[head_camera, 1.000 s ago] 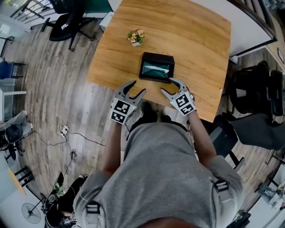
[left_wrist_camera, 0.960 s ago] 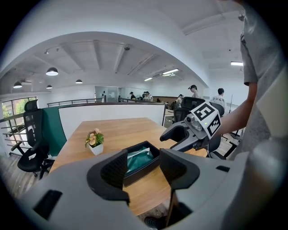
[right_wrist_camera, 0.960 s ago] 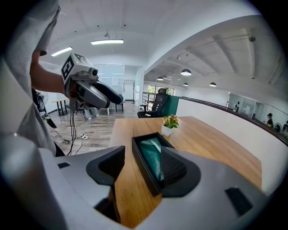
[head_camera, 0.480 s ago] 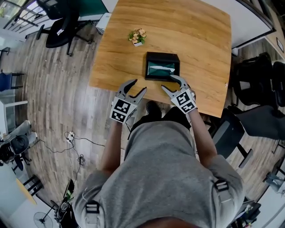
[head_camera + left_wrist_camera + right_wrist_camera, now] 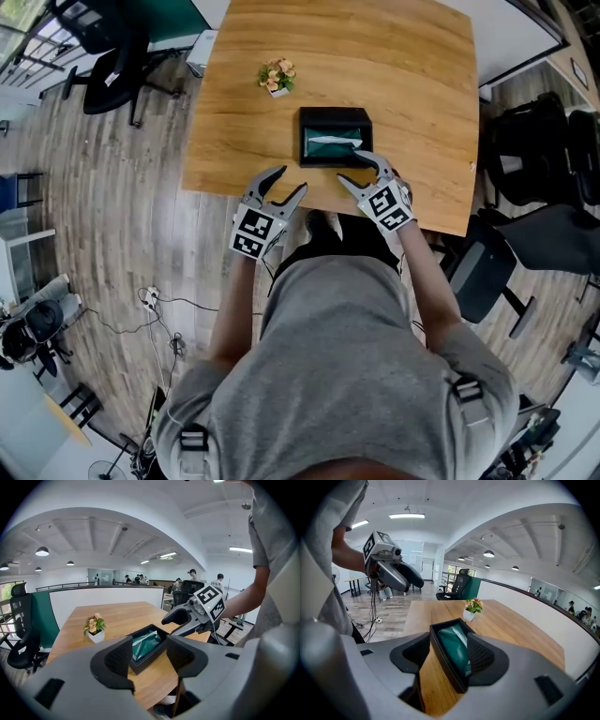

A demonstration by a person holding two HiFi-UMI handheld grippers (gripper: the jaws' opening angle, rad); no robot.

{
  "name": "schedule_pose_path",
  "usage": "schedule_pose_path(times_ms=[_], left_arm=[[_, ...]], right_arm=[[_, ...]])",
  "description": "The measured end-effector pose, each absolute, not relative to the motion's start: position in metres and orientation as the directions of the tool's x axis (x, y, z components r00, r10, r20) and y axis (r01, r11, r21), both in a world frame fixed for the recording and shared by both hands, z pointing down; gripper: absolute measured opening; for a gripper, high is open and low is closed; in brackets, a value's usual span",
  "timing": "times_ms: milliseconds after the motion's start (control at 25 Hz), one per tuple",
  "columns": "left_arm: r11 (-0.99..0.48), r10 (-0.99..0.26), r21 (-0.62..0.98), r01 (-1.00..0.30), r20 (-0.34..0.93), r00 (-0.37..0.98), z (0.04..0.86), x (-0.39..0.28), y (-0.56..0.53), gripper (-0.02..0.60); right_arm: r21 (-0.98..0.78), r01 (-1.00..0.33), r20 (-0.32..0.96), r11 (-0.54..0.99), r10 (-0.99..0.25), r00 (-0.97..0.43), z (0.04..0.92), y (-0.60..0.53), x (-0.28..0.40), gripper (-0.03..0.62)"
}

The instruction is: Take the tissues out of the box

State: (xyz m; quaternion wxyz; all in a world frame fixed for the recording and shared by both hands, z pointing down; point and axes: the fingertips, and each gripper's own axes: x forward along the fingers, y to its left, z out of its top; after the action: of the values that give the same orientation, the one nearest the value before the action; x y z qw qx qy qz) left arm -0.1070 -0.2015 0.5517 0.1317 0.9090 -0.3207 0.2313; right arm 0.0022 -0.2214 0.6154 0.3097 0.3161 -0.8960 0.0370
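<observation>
Straddling box wall with right gripper wide open and empty, left gripper open and empty too; could pinch wall, not tissues, on closing.

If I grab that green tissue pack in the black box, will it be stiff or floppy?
Probably floppy: the green tissue pack looks like creased soft wrap, so it should dent and sag, and feel light. It fills the black box snugly, so the box may lift or slide with it.
</observation>
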Motion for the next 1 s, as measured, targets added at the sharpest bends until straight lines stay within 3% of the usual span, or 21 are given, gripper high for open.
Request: schedule_pose_path(times_ms=[1000], left_arm=[[-0.729, -0.537, 0.097, -0.678, 0.532, 0.654, 0.574, -0.106, -0.229, 0.230]], right_arm=[[0.159, -0.468, 0.651, 0.869, -0.448, -0.612, 0.645, -0.260, 0.001, 0.258]])
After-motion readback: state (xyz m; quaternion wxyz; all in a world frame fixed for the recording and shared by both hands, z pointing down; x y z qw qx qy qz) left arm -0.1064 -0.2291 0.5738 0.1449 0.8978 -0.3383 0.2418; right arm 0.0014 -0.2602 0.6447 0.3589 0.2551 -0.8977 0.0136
